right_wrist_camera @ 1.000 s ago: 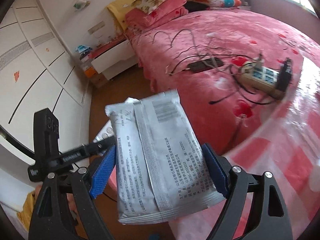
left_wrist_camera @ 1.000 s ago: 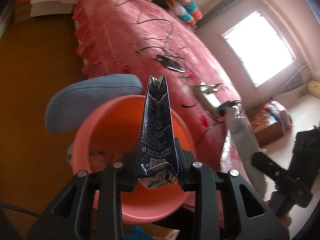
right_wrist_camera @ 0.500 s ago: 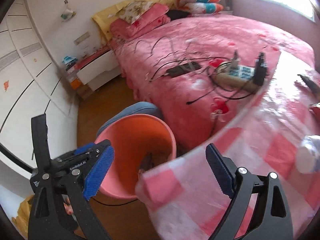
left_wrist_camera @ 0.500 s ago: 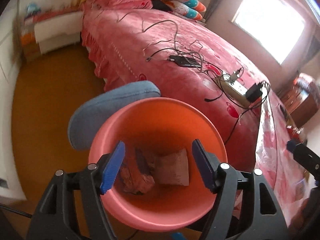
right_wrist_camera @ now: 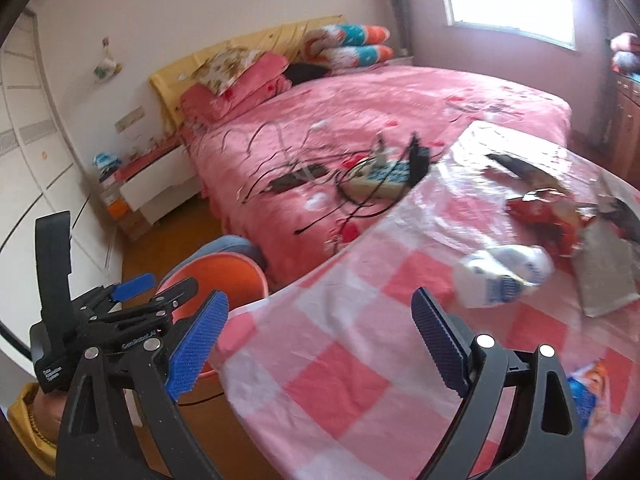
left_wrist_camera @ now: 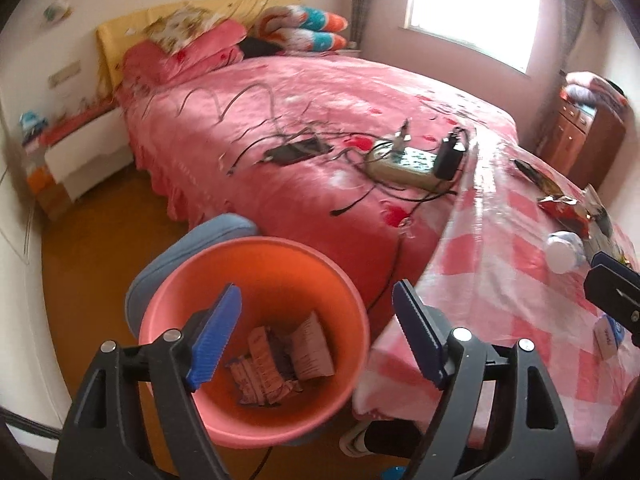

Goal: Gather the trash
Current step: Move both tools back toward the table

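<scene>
L gripper (left_wrist_camera: 316, 334) just opening, empty; wrappers (left_wrist_camera: 280, 360) prob. in bin (left_wrist_camera: 256, 256).

Wrappers (left_wrist_camera: 280, 364) in bin (left_wrist_camera: 256, 248) beside table (left_wrist_camera: 500, 292)

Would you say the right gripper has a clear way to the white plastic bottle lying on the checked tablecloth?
Probably yes. The right gripper is open and empty, and only bare checked tablecloth lies between it and the white plastic bottle. The silver wrapper lies beyond, not in the path.
</scene>
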